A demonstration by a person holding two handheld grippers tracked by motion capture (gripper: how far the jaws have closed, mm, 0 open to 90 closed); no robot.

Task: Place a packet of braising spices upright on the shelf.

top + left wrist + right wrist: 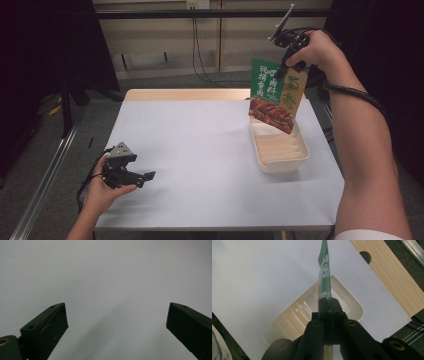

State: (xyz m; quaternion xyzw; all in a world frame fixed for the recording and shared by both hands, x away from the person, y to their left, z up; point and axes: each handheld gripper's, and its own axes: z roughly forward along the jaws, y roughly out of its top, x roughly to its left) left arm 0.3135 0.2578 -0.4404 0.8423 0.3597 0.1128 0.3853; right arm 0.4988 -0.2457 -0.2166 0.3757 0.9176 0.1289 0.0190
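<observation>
Hanging from the right gripper [292, 59], a flat food packet [274, 95] printed in green and yellow, with a picture of reddish meat near its lower end, dangles in the air above the far end of a cream plastic tray [280, 164]. The jaws are pinched tight on the packet's top edge; in the right gripper view the packet [325, 272] runs edge-on straight out from between them, with the ribbed tray [352, 302] lying directly beyond it on the pale table sheet [262, 277].

From where I stand, the pick-up looks finished and the carry nearly so: the packet's bottom corner is over the tray's far end, and I can't tell from here whether it hangs just clear of it or touches. Nothing lies in the tray as far as I can see; its ridged floor shows bare. What seems left is the lowering, laying the packet flat inside the rim, and letting go.

The left gripper [131, 175] sits idle at the near left corner of the table [190, 150], well apart from the tray, held low in the person's hand. Its jaws stand wide apart with nothing between them, and the left gripper view looks past them onto bare grey table sheet [105, 277].
</observation>
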